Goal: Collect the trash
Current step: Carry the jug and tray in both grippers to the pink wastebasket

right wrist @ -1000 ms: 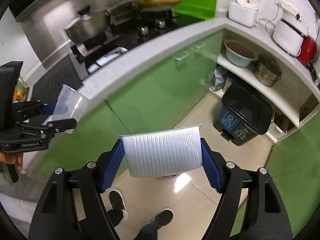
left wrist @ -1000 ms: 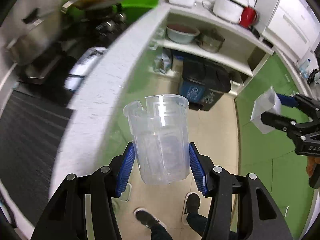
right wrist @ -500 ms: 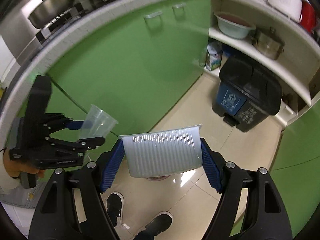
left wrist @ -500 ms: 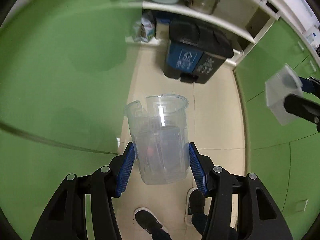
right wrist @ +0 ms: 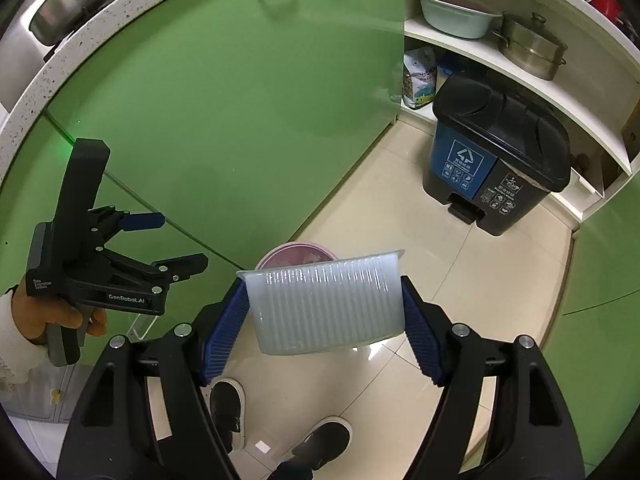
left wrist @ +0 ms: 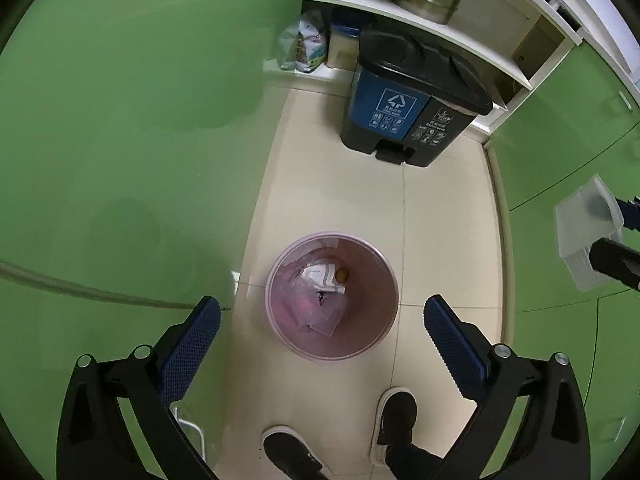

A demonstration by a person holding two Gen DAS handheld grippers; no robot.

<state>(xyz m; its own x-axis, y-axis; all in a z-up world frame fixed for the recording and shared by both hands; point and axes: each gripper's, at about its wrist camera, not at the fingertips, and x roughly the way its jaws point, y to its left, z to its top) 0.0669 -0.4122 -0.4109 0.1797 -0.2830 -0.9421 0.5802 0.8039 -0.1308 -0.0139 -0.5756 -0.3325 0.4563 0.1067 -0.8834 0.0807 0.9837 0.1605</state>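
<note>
Left claw (left wrist: 322, 322): jaws have just been opening and now stand spread wide, nothing between the blue, cross-hatched pads. It hangs directly above the pink bin (left wrist: 332, 296), a round, smooth-walled plastic pail on the glossy cream floor tiles (left wrist: 336, 192). Inside the pink bin lie a thin clear bag, a crumpled white wrapper and a small round yellowish item.

Right claw (right wrist: 324, 308): pinching a translucent plastic tray (right wrist: 324, 304), rectangular, with fine vertical ribs along its wall and a thin flared rim. The tray is held in the air, to the right of the pink bin and above it.

Beyond the pink bin stands a boxy, black-lidded pedal bin (left wrist: 412, 104), half blue, half dark. Glossy green cabinet doors (left wrist: 132, 112) flank the pink bin.
</note>
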